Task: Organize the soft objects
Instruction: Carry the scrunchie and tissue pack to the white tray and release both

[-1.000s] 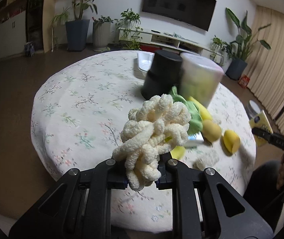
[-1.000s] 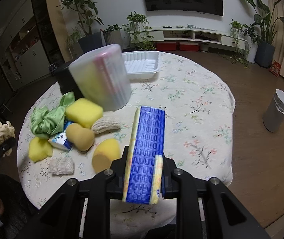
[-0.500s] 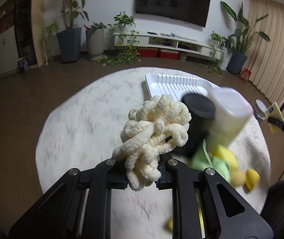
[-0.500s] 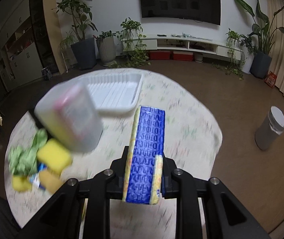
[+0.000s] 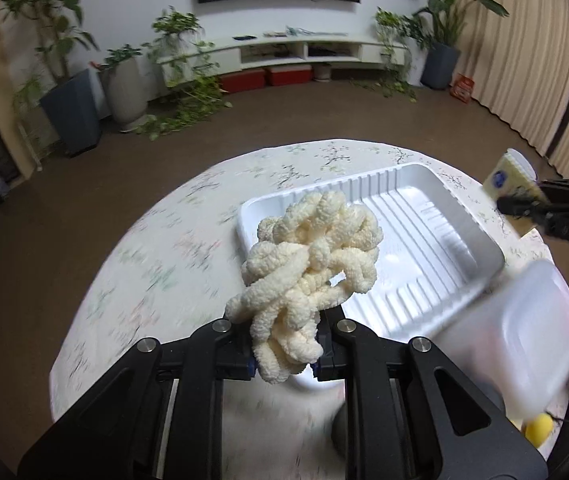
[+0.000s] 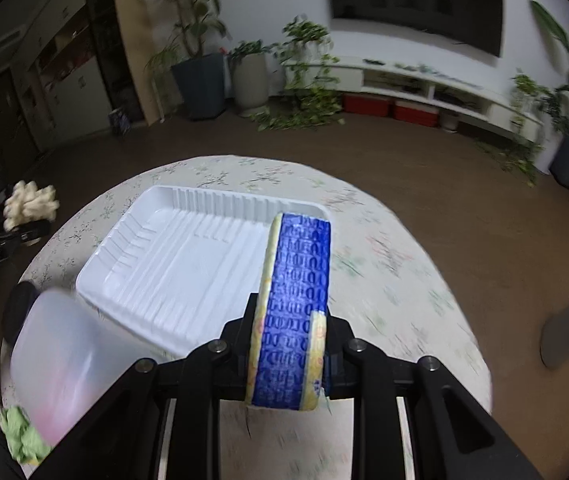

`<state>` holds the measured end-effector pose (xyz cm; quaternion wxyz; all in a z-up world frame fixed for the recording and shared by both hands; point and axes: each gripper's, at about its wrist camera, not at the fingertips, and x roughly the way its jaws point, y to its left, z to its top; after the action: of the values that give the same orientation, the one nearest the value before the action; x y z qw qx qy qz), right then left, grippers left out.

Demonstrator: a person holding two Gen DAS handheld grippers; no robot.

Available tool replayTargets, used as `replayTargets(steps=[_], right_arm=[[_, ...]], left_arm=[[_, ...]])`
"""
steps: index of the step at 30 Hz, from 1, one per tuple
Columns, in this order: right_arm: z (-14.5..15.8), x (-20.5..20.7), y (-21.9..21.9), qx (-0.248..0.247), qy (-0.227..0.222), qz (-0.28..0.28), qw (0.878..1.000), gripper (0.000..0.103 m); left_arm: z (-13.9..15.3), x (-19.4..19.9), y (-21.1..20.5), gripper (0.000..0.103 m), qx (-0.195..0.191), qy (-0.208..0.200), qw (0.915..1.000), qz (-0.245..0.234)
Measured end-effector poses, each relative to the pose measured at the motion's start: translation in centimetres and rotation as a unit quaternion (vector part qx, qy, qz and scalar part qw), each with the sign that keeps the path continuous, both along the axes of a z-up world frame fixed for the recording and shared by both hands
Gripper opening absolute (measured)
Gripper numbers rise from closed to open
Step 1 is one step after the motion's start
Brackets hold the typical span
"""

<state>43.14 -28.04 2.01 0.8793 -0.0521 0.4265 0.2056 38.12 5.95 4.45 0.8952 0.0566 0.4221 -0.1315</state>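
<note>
The left gripper (image 5: pixel 283 354) is clamping a cream, loopy chenille bundle (image 5: pixel 311 256) between its jaws, holding it in the air over the near-left corner of the white ribbed plastic tray (image 5: pixel 480 236) on the round table with the floral cloth (image 5: pixel 156 264). The right gripper (image 6: pixel 289 354) is pinching a blue-faced, yellow-backed sponge (image 6: pixel 296 300) upright on edge, poised at the tray's (image 6: pixel 188 196) near-right side. A translucent plastic container (image 6: pixel 60 356) is sitting close against the tray's near edge, with a green fabric piece (image 6: pixel 22 434) beside it. Judging from this, the carry step is under way — both soft items are arriving at the tray. The next move calls for lowering each one inside the rim, then parting the jaws — without crowding the other gripper
</note>
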Motion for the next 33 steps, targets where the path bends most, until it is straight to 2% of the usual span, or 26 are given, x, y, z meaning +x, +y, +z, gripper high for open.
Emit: replayTargets(steps=[3,8,12,15,20,23,25,26,30,33], right_arm=[[-1.4,2.1,1.9,-0.008,0.019,0.022,1.0,0.026],[-4.3,4.6,4.3,-0.024,0.049,0.049,0.997,0.026],[-6.2,5.7,5.1,-0.029,0.065,0.059,0.996,0.026],[-7.3,6.1,5.2,-0.035,0.073,0.06,0.995,0.026],[-7.5,6.4,4.9,-0.031,0.07,0.057,0.995,0.027],[-7.4,6.1,5.2,-0.037,0.062,0.061,0.995,0.031],[-7.1,5.7,5.2,-0.038,0.056,0.062,0.996,0.043],[-6.9,5.7,5.3,-0.037,0.053,0.062,0.996,0.043],[-5.7,5.1,5.1,-0.036,0.034,0.064,0.997,0.046],[-4.6,4.5,4.7,-0.033,0.018,0.064,0.997,0.048]], left_arm=[[-1.2,2.2,-1.1,0.016,0.003,0.014,0.9997,-0.019],[-4.7,3.4,-3.0,0.016,0.024,0.047,0.9971,-0.055],[-6.3,3.9,-3.2,0.019,0.014,0.071,0.9961,-0.051],[-7.3,3.8,-3.1,0.02,0.027,0.081,0.9952,-0.047],[-7.7,4.0,-2.6,0.022,0.025,0.085,0.9953,-0.039],[-7.6,3.9,-2.7,0.031,0.025,0.084,0.9954,-0.039],[-7.5,3.9,-3.0,0.044,0.022,0.081,0.9956,-0.042],[-7.4,3.8,-3.1,0.053,0.021,0.078,0.9958,-0.043],[-6.7,3.5,-3.1,0.064,0.015,0.069,0.9968,-0.039],[-5.8,3.6,-2.6,0.065,0.005,0.059,0.9978,-0.029]])
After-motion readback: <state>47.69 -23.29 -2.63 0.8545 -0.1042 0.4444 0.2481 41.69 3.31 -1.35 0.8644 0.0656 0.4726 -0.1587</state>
